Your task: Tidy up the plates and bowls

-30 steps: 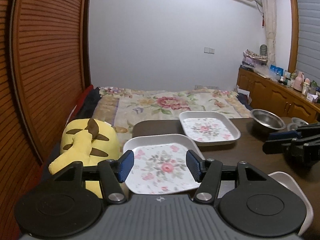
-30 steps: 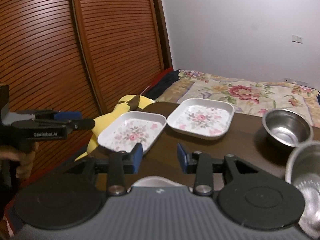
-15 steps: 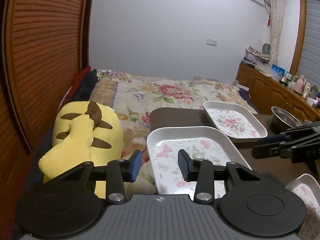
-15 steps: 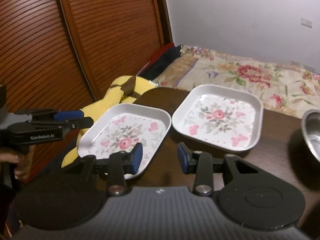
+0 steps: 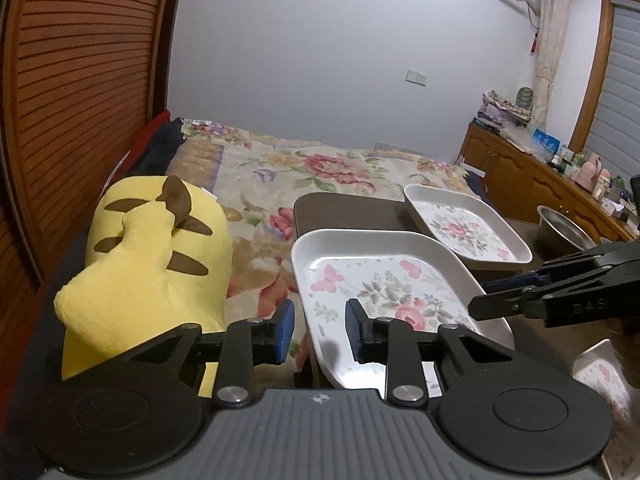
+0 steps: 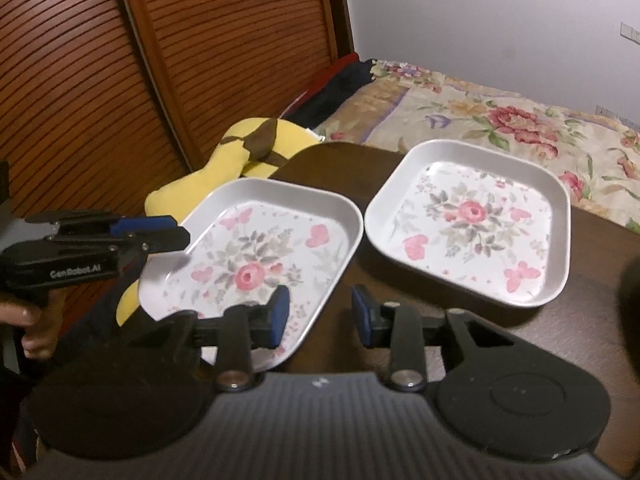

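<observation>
My left tongs (image 5: 319,330) are closing astride the near plate's (image 5: 384,276) left rim, pads not yet pressing. My right tongs (image 6: 320,314) are closing around its right rim, also without contact. That plate overhangs the tabletop (image 6: 592,320) edge beside the yellow plush (image 5: 152,248). The far plate (image 6: 472,220) lies flat. A steel bowl (image 5: 560,224) and a third plate (image 5: 600,376) are cut off.

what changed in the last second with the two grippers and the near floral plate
Both grippers have come forward and down to the near floral plate. The left gripper now straddles its left rim and the right gripper its near right rim, jaws closing, pads not yet pressing. Both plates, including the far floral plate, the table and the yellow plush stayed put.
</observation>
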`<state>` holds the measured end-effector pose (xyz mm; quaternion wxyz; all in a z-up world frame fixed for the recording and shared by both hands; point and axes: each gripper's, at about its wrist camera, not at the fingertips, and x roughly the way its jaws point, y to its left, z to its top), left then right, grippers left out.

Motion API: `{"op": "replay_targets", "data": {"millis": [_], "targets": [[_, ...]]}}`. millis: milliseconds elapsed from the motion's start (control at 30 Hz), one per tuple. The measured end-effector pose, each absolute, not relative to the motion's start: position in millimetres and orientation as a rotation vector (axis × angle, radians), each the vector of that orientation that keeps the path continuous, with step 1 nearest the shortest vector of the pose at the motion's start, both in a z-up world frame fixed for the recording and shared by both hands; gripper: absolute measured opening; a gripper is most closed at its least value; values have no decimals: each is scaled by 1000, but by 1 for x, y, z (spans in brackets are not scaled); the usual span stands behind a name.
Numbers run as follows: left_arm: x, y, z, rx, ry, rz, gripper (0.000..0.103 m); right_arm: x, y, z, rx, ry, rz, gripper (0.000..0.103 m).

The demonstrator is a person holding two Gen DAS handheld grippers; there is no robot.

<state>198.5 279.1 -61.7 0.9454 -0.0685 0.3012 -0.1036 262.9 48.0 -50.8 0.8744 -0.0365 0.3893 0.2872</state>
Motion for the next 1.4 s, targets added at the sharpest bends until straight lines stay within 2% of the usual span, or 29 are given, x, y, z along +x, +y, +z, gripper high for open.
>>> {"op": "replay_targets", "data": {"millis": [133,233,333,367,467,900,1400], "targets": [[196,278,-65,-147,620,-211,29,269,50,-56,-60,848,603,29],[196,277,-68,-158,631,-217,23,269,51,-56,-63,851,604,20],[195,274,-70,-149,636,-210,19,268,50,-56,-59,856,607,18],[194,273,-71,-141,636,-210,18,268,50,-56,-58,857,610,14],[189,272,-71,-127,642,-202,12,267,50,-57,-54,853,604,14],[154,263,-43,-129,584,-199,12,243,40,-44,-15,839,614,12],[121,196,0,-15,492,-318,14,192,-29,-6,43,714,533,12]]}}
